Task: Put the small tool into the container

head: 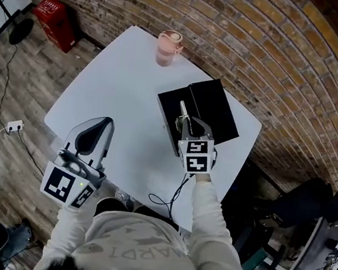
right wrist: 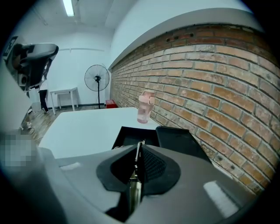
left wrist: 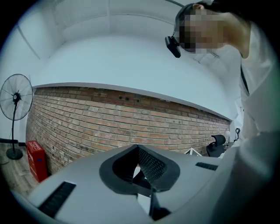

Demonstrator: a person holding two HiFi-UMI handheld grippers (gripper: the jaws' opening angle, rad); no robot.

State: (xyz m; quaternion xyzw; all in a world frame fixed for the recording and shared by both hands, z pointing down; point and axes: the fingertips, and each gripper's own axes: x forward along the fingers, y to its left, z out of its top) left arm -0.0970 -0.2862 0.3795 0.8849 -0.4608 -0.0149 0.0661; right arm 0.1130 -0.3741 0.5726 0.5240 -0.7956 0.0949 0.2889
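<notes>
White tabletop (head: 119, 92) is viewed from above, set against a brick wall (head: 264, 45). Pink cup (head: 168, 47) is placed near the far edge. Black container (head: 168, 107) lies open, lid (head: 214, 106) attached alongside. Right gripper (head: 188, 125) is held over the container, small tool (head: 183, 111) projecting forward from it. Left gripper (head: 102, 125) is held over the near left edge, well apart from the container.

Between the fingers (right wrist: 153, 165) of my right gripper (right wrist: 139, 148) the small tool (right wrist: 134, 188) is mostly swallowed; only a thin metal edge shows. Just past my fingertips, my own housing hides the near side of the container (right wrist: 130, 138), and its inside is too dark to read.
</notes>
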